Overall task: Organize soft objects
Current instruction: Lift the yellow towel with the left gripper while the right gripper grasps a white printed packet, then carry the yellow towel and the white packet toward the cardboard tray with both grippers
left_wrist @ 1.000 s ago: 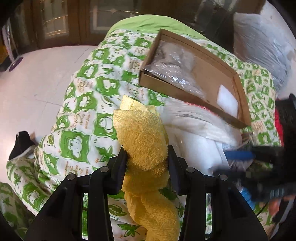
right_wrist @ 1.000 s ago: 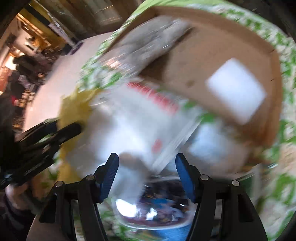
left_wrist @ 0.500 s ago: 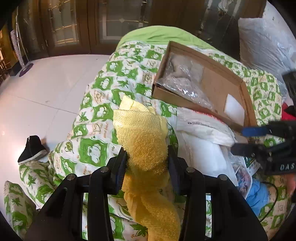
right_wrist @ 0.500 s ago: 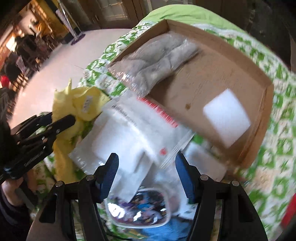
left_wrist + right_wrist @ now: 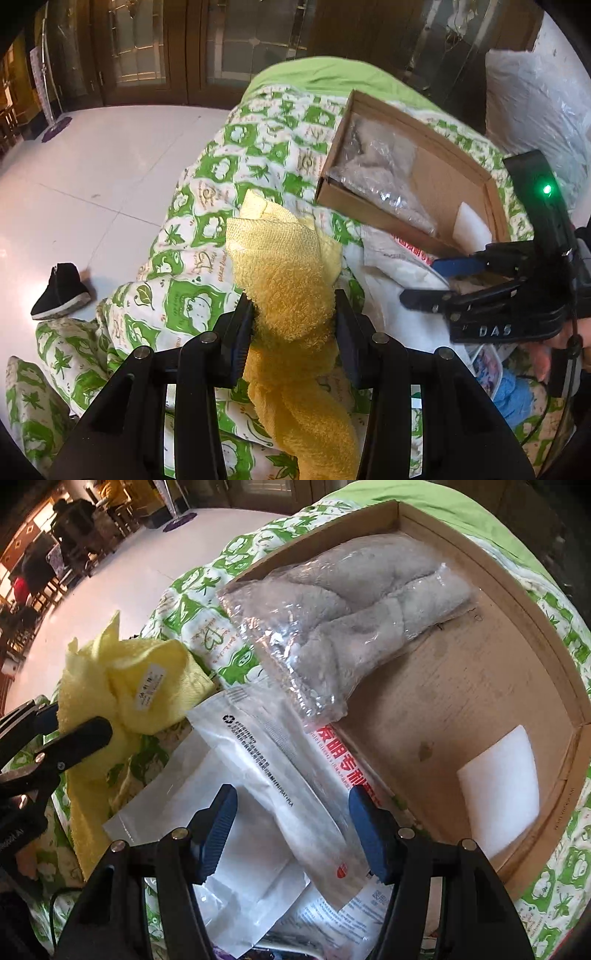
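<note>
My left gripper (image 5: 293, 314) is shut on a yellow towel (image 5: 280, 266), which bunches above the pads and hangs down below them over the bed. The towel (image 5: 147, 679) and left gripper (image 5: 59, 723) also show at the left of the right wrist view. My right gripper (image 5: 291, 801) points down over a stack of white plastic packets (image 5: 258, 753). Its jaws are closing with a packet between them, and the pads are apart from it. Beyond lies an open cardboard box (image 5: 461, 701) holding a grey plush item in a clear bag (image 5: 351, 620) and a white foam square (image 5: 498, 790).
Everything rests on a green-and-white patterned quilt (image 5: 229, 177). A black shoe (image 5: 59, 291) lies on the white floor at left. A large plastic-wrapped bundle (image 5: 535, 96) sits at the back right. A blue cloth (image 5: 513, 398) lies under the right gripper (image 5: 424, 280).
My right gripper has swung in and dropped closer over the white packets, and its view is now sharp. The left gripper has kept its hold on the yellow towel.
</note>
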`<move>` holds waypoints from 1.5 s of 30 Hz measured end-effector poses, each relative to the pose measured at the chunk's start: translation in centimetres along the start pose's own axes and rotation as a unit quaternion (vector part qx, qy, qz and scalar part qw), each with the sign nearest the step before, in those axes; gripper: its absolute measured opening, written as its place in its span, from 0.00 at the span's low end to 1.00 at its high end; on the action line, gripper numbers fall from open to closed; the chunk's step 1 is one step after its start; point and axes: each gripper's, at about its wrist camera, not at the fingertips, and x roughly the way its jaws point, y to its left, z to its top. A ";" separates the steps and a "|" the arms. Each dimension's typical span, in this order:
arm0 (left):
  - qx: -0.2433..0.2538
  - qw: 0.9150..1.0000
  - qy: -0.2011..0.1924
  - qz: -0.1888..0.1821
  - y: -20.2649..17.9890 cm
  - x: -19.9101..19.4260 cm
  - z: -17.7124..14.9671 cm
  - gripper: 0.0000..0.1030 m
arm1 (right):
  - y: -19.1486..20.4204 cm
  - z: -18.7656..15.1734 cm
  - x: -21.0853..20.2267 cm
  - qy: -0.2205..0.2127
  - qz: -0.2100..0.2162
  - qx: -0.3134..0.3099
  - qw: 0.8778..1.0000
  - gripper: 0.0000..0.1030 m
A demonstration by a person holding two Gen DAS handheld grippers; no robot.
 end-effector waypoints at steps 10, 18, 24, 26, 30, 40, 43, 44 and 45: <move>0.005 0.997 0.077 0.002 -0.3 3.1 -0.5 0.53 | 0.2 -1.7 -0.7 -0.004 0.007 0.013 1.000 0.25; -0.011 0.995 0.103 0.005 0.1 3.9 -0.9 0.55 | 1.2 -6.4 -1.8 0.025 -0.019 0.050 0.998 0.23; 0.004 0.998 0.064 -0.008 -0.3 2.2 -0.7 0.49 | 1.3 -8.6 -2.0 0.004 0.007 0.060 0.998 0.29; 0.008 0.998 0.055 -0.013 -0.5 1.9 -0.7 0.49 | -0.2 -9.0 -3.4 -0.009 0.016 0.071 0.997 0.34; 0.013 0.998 0.053 -0.020 -0.5 1.9 -0.7 0.49 | -0.3 -8.4 -4.4 -0.014 0.019 0.028 0.999 0.57; 0.025 0.998 0.057 -0.018 -1.4 2.3 -0.6 0.49 | -1.1 -5.7 -3.0 0.016 0.033 -0.080 0.996 0.69; 0.024 0.998 0.062 -0.020 -1.3 2.6 -0.6 0.49 | -1.2 -6.2 -1.7 0.008 0.038 -0.076 0.996 0.70; 0.024 0.998 0.062 -0.020 -1.3 2.6 -0.6 0.49 | -2.1 -7.2 -1.8 0.004 0.044 -0.072 0.996 0.70; 0.026 0.998 0.062 -0.022 -1.3 2.6 -0.6 0.49 | -2.3 -7.4 -1.9 -0.006 0.051 -0.063 0.997 0.70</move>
